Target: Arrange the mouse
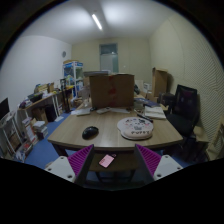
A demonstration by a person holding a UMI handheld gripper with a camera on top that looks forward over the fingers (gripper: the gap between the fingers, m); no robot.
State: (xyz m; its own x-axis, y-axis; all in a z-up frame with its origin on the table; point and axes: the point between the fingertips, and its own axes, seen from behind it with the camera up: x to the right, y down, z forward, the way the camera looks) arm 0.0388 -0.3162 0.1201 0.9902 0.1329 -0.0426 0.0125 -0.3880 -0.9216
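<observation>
Room: office with pale walls, a long ceiling light [97, 21] overhead and a doorway or window [108, 57] in the far wall.
Table: wooden table [70, 133] with rounded edges, spreading ahead of the tongs and taking up the middle of the room.
Mouse: dark mouse [90, 132] resting on the table top, beyond the left finger and well apart from both fingers.
Round object: white, patterned round object [135, 127] on the table, to the right of the mouse and apart from it; what it is cannot be told.
Pink item: small flat pink item [106, 160] lying at the near edge of the table, between the two fingers but touching neither.
Tongs: tongs [114, 160] held low at the near table edge, spread wide apart with nothing gripped; the magenta pads [82, 160] face inward across the gap.
Boxes: cardboard boxes [112, 90] standing at the far end of the table, beyond the mouse.
Chair: black office chair [185, 103] to the right of the table.
Left side: cluttered desk and shelves [45, 100] along the left wall, contents too small to tell.
Papers: light papers [153, 112] near the far right part of the table.
</observation>
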